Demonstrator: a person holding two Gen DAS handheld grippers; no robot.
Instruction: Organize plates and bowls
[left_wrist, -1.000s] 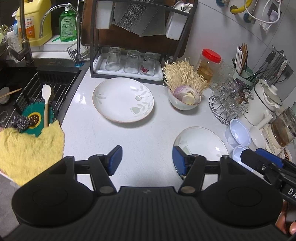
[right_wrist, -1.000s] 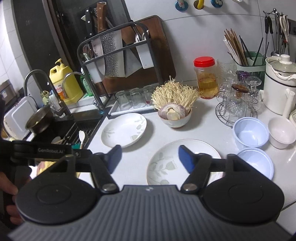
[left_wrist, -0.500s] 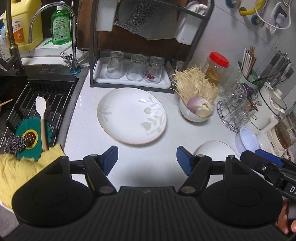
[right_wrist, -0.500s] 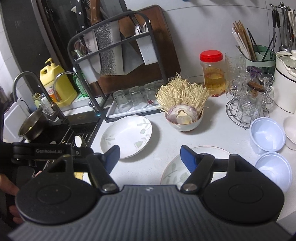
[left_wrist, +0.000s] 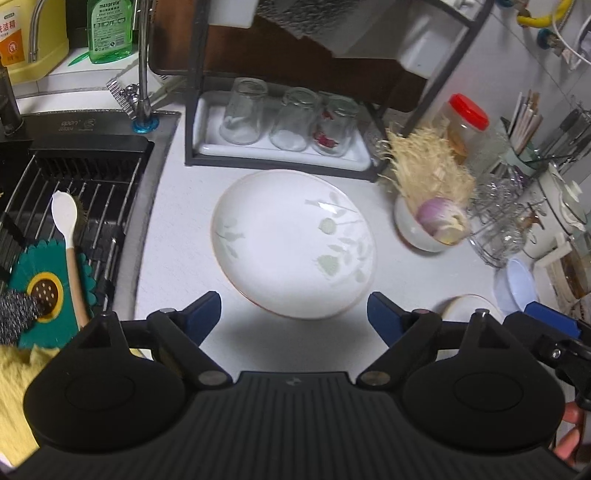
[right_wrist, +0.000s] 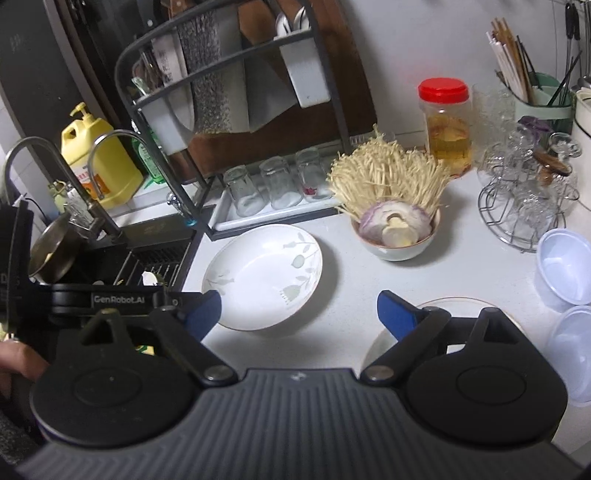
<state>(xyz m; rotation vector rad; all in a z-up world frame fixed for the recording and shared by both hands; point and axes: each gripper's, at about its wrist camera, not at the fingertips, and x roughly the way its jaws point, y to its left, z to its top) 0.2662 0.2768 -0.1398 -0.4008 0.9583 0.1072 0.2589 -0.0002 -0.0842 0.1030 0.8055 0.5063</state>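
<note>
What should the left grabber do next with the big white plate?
Probably ease forward and down until its open fingers straddle the near rim of the plate. The left gripper is open, holds nothing, and the plate lies flat on the counter just ahead of the fingertips, so a short approach likely comes before any squeeze.

Bright overhead light, fisheye bending at the rims

Glare is washing out the plate (left_wrist: 293, 243) centre; soft shadow is falling toward 6 o'clock beneath it. Motion blur is smearing the enoki bowl (left_wrist: 428, 218) at 3 o'clock; edges are curving.
</note>
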